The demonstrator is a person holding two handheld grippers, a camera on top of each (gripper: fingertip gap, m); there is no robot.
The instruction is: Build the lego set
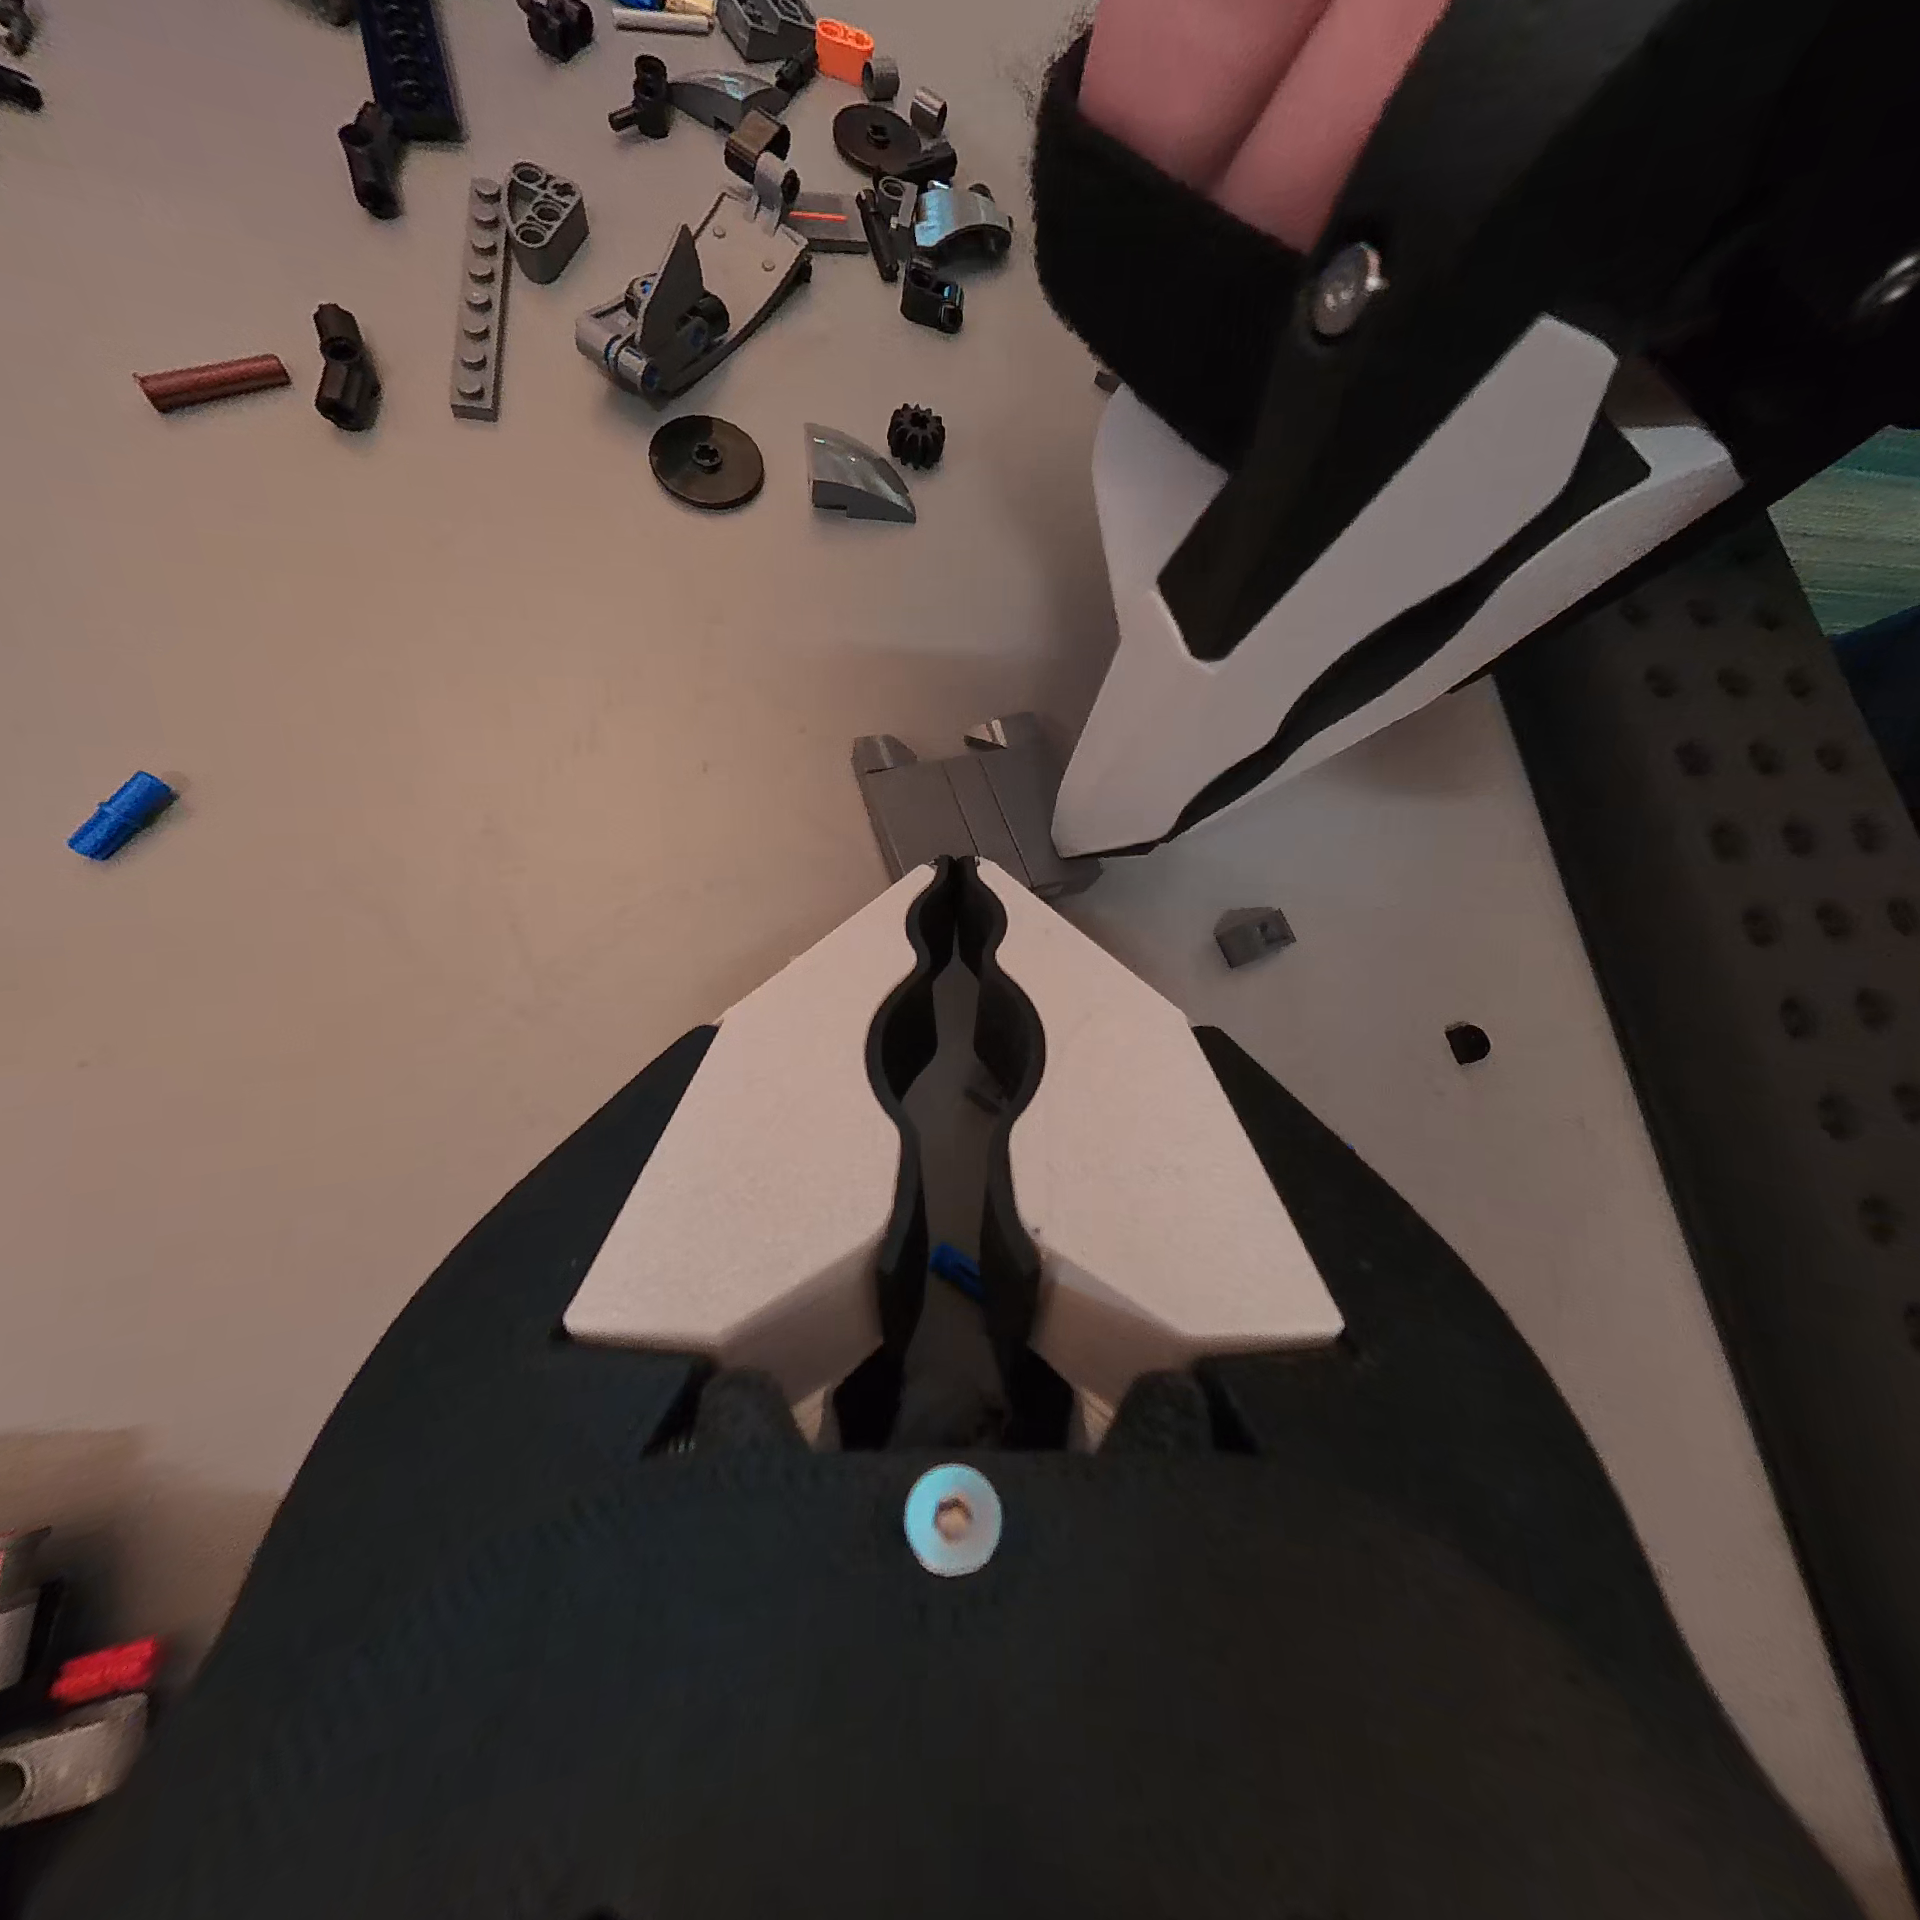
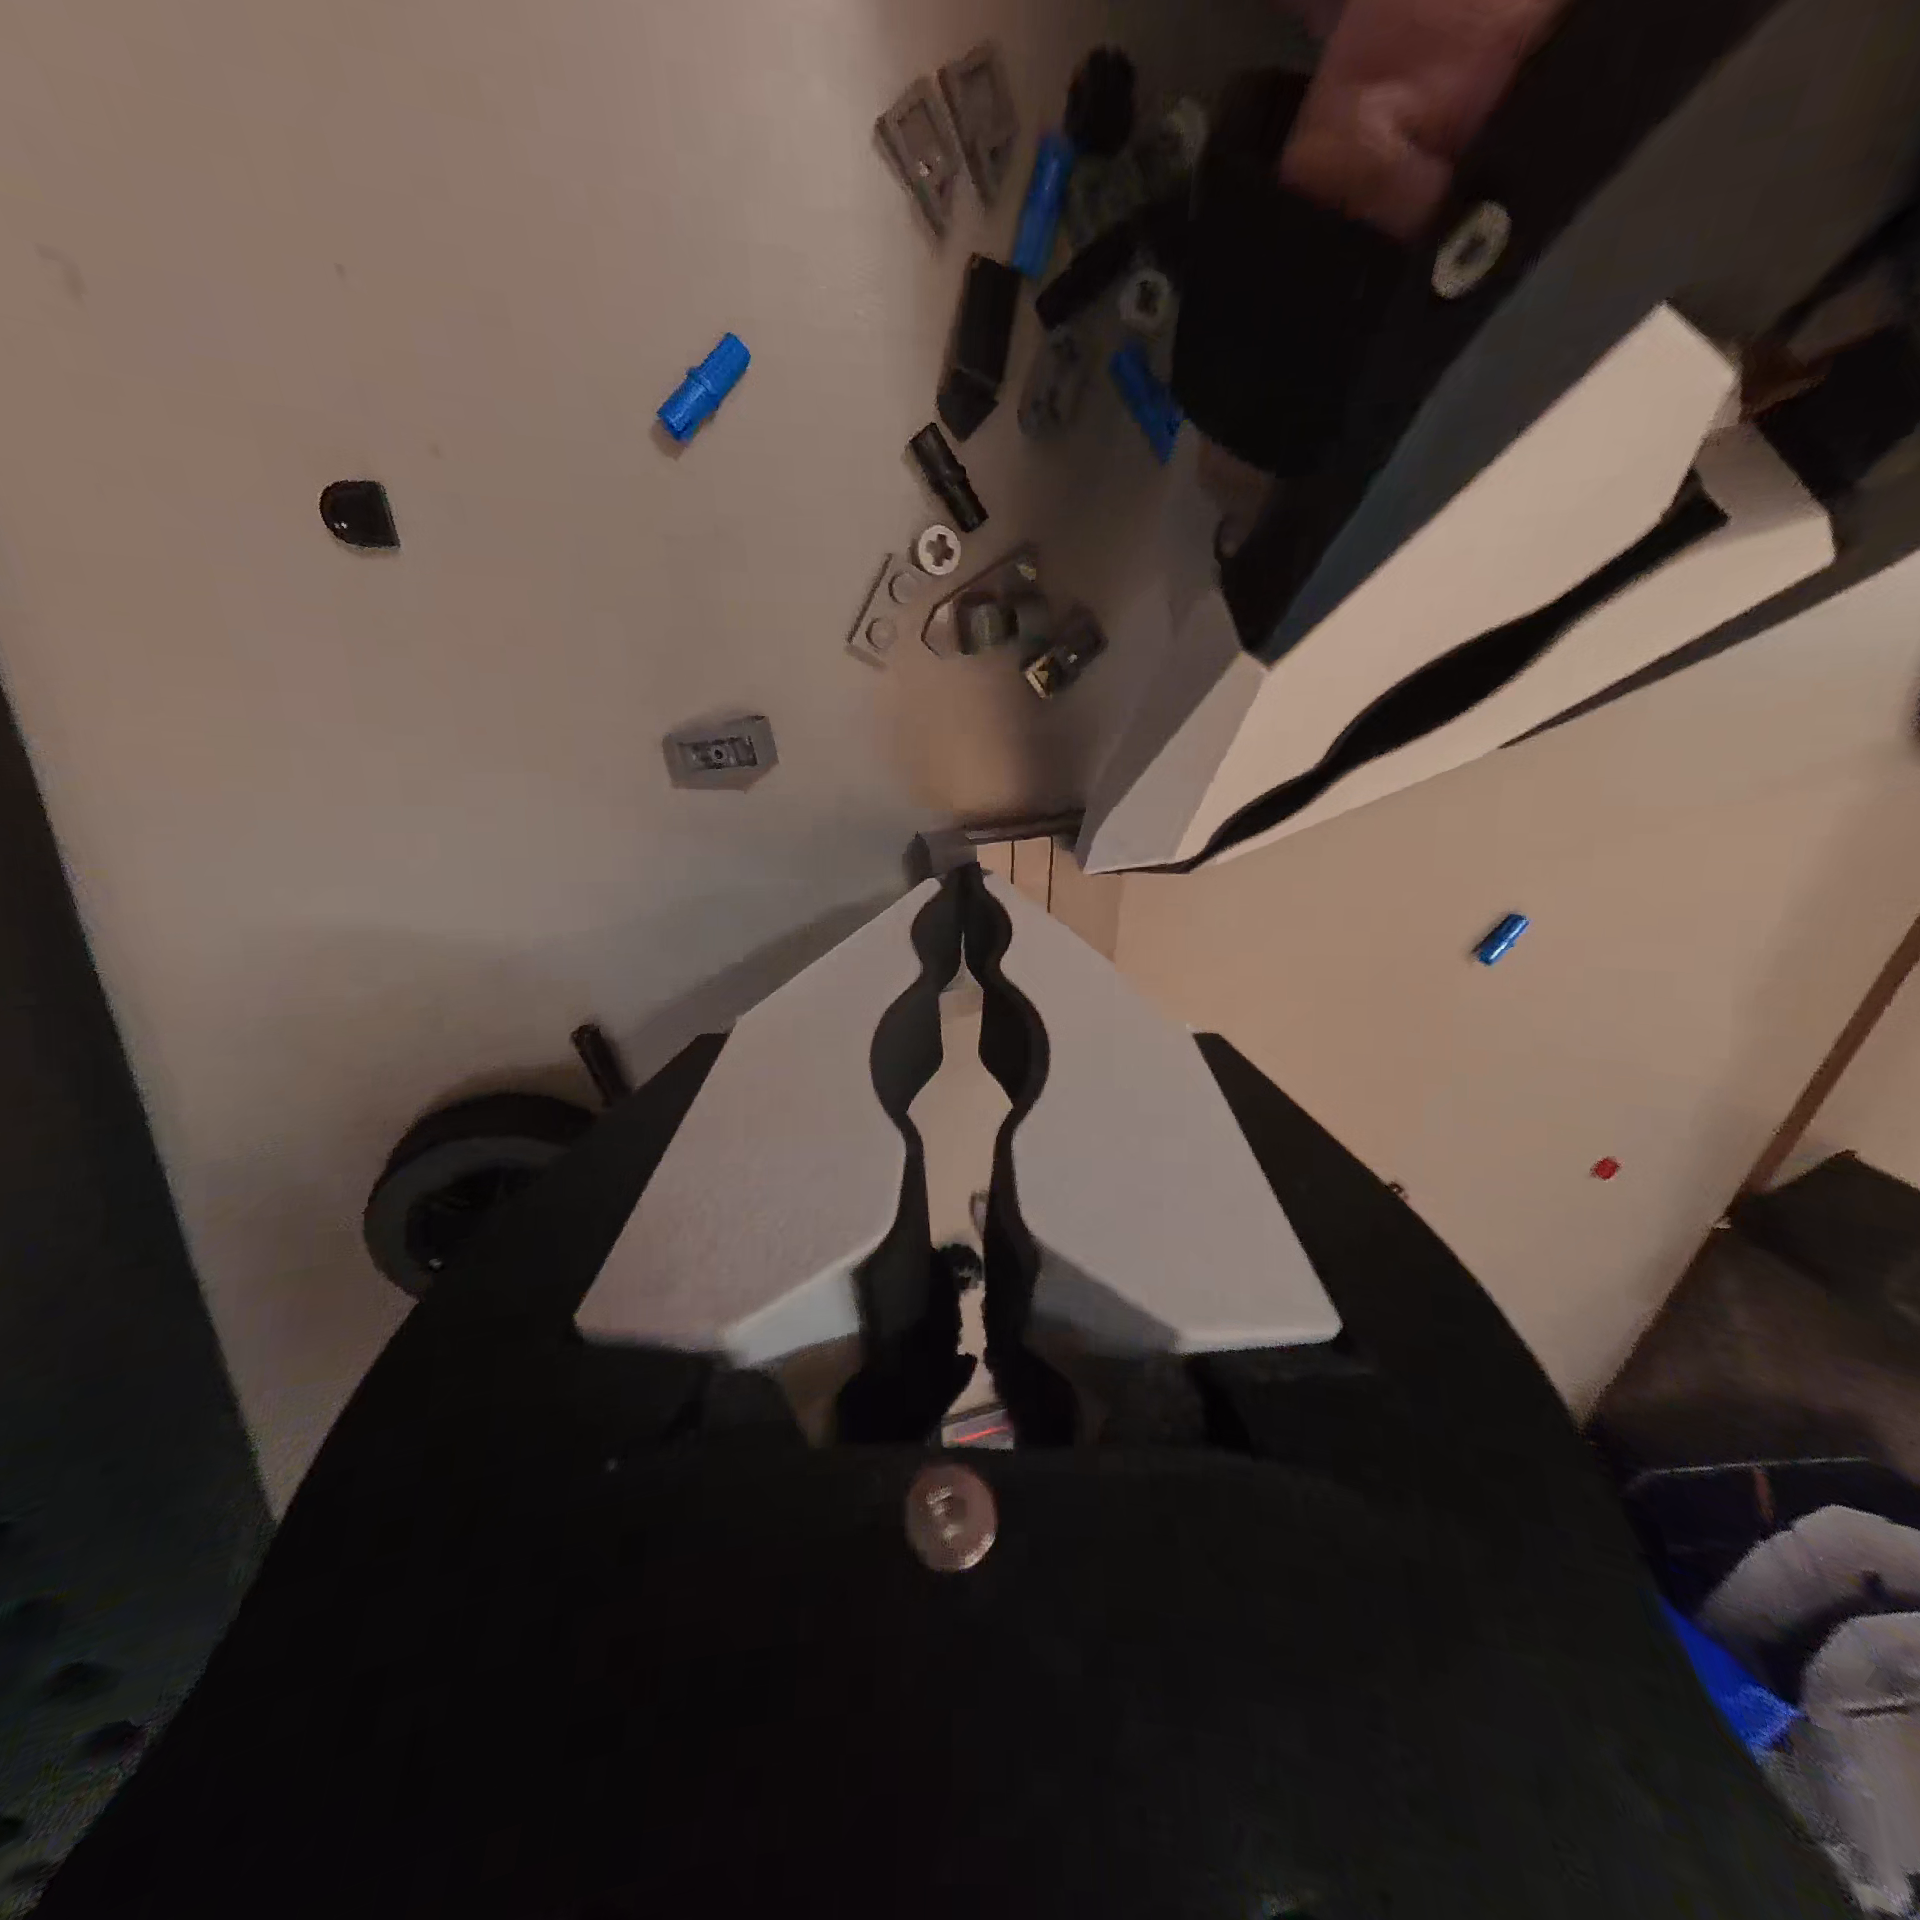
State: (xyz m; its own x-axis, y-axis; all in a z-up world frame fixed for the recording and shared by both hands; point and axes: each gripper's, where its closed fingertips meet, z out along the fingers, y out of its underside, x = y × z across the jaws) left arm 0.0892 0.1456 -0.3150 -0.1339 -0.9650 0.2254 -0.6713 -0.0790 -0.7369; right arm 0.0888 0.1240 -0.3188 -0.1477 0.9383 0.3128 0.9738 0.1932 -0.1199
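Left wrist view: the left claw points forward and down at the bench, its tips pressed together on the near edge of a grey assembly of joined lego pieces that sits just off the bench. The right claw slants in from the upper right, a hand behind it, and its tips pinch the assembly's right end. Left of the assembly lies one blue pin. Beyond the assembly are two black discs, one black gear, one grey curved slope, one brown axle and one long grey plate, with a heap of mixed parts farther back. To the assembly's right lie one small grey brick and one tiny black piece.

Right wrist view: the right claw is shut on the same grey assembly, seen edge-on. The left claw comes in from the upper right, tips closed at the assembly's other end. Beyond the assembly, four blue pins are countable; one lies alone. One black wheel sits nearer than the assembly, to its left, and one red stud to its right.
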